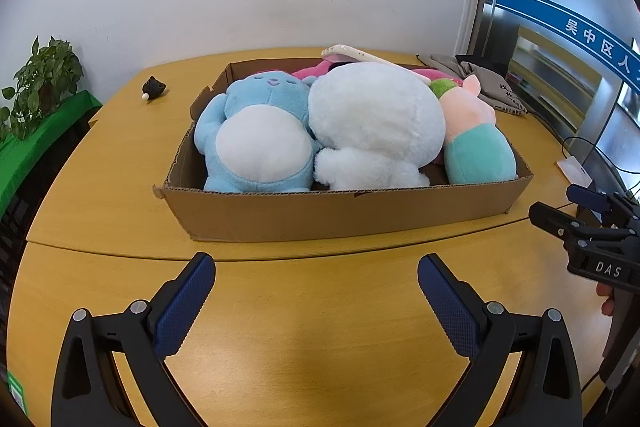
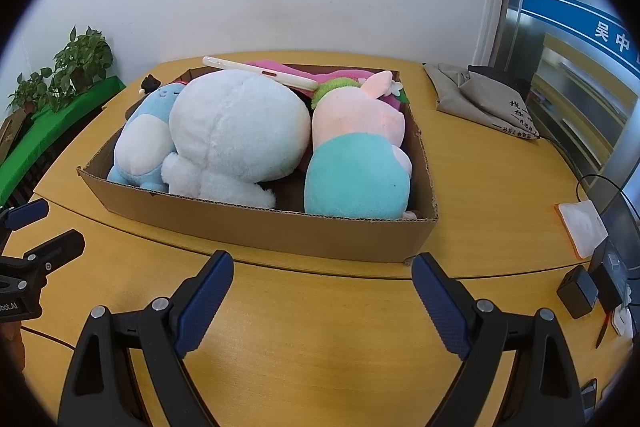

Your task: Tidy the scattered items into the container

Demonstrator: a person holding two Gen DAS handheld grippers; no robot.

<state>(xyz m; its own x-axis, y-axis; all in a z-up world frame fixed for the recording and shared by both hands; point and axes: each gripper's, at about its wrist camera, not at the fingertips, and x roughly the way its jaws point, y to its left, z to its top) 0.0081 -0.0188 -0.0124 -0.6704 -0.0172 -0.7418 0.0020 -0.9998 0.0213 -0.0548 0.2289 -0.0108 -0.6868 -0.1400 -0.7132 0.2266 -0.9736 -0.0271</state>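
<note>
Left gripper [image 1: 316, 291], right gripper [image 2: 322, 289] hovering wide apart, gripping nothing. Blue plush [image 1: 256, 135], white plush [image 1: 372, 123], pink-teal plush [image 1: 476, 143] lying packed inside cardboard box [image 1: 340, 211]; small black toy [image 1: 153, 89] sitting outside on table [image 1: 320, 327].

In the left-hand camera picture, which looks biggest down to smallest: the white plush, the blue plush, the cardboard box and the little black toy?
1. Cardboard box, widest by far.
2. White plush.
3. Blue plush, only slightly smaller than the white one, so that order is unsure.
4. Little black toy, far the smallest, though it also lies farther back.
</note>
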